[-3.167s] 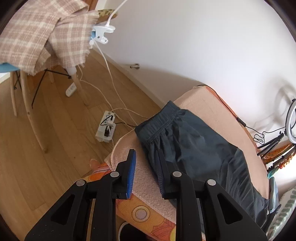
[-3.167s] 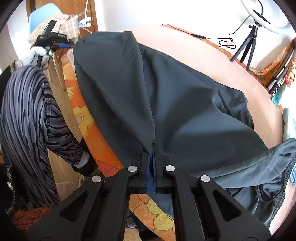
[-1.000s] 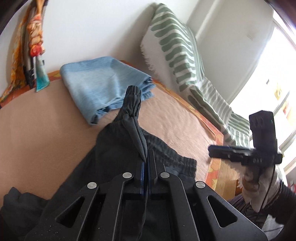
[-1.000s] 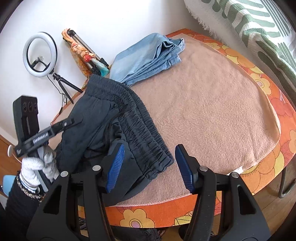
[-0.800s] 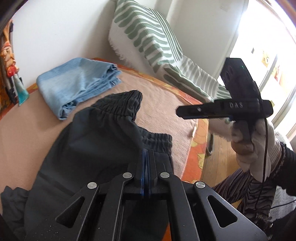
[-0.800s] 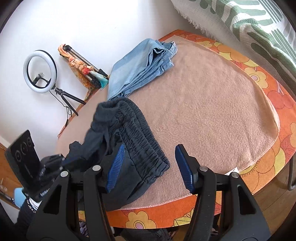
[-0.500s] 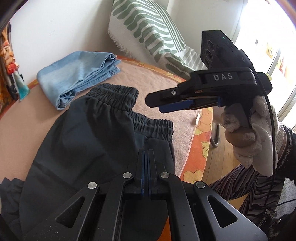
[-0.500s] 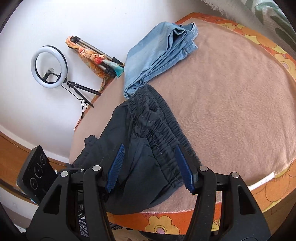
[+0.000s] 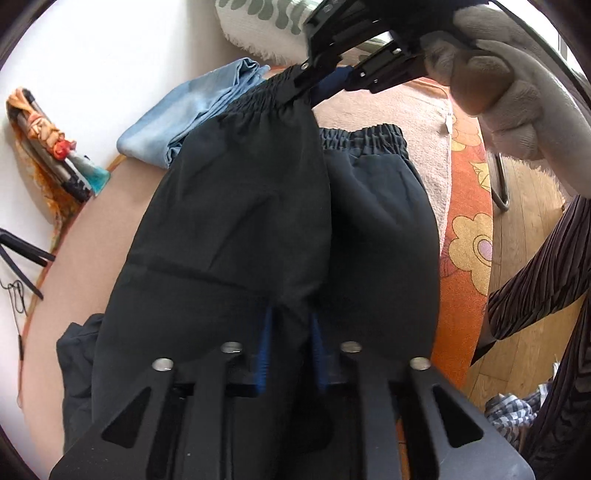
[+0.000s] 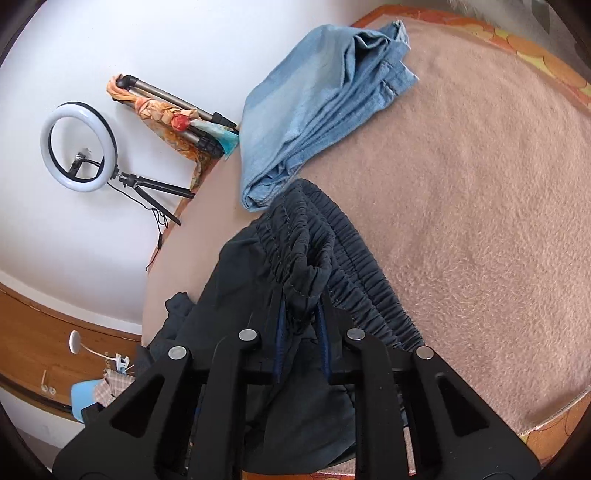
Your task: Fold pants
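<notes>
Dark pants [image 9: 236, 206] lie on a pink blanket [image 10: 480, 206] with their elastic waistband [image 10: 332, 236] at the far end. My left gripper [image 9: 290, 332] has its jaws a little apart around a fold of the pants' fabric. My right gripper [image 10: 300, 325] straddles the bunched waistband, jaws narrowly apart with cloth between them. In the left wrist view the right gripper [image 9: 325, 83] sits at the lifted waistband corner, held by a gloved hand [image 9: 509, 85].
Folded blue jeans [image 10: 317, 107] lie beyond the waistband. A ring light on a tripod [image 10: 79, 147] and a second tripod [image 10: 173, 107] stand by the white wall. An orange flowered cover edge [image 9: 469, 229] borders the wooden floor [image 9: 528, 236]. A striped cushion [image 9: 266, 22] is behind.
My right gripper has come down onto the waistband and narrowed around it. My left gripper's jaws have parted slightly from fully shut, fabric still between them.
</notes>
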A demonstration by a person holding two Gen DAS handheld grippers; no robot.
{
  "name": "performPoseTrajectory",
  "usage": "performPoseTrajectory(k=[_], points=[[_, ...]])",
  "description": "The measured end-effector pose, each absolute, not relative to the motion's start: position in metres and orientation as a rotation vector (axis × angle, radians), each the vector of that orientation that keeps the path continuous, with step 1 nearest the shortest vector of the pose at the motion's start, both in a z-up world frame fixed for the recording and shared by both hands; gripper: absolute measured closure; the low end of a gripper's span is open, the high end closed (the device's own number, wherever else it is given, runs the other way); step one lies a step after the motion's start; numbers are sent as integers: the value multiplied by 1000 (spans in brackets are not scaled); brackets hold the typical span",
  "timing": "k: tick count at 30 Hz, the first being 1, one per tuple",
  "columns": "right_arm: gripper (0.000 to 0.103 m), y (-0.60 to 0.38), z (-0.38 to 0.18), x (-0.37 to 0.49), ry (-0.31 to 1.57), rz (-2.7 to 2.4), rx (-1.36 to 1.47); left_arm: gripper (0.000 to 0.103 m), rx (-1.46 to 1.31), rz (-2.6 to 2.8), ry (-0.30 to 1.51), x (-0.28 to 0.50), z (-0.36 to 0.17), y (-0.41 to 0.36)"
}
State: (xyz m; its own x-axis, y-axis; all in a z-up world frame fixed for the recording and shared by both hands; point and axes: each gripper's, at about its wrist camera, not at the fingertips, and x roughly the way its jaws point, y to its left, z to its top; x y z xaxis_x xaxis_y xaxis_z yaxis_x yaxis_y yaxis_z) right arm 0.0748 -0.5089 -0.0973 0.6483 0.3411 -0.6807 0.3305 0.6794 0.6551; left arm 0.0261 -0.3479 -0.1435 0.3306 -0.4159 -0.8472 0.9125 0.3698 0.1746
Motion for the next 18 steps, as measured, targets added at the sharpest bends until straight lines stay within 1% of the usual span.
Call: performPoseTrajectory(k=[1,2,5,8,11,14,18], points=[[89,-509,-92,71,877,14,863,96,704,-986,803,32,-140,-343],[90,-509,-87,67,859,22,877,100,664,-995,808,37,-135,-339],[90,-508,-73,52,815,28,914,100,542,-1031,832,50,-115,-323],[91,-504,-58,31,789,43,929,101,485,-1081,830,45,-93,-309],[91,-496,-52,9,788,38,897,101,504,-1130,823,29,-86,-303],[91,-495,-70,-12,849,9,896,101,531,-1180,870,17,-102,-304],[91,-500,-113,-27,979,-53,913,101,594,-1202,922,2,-133,-315]])
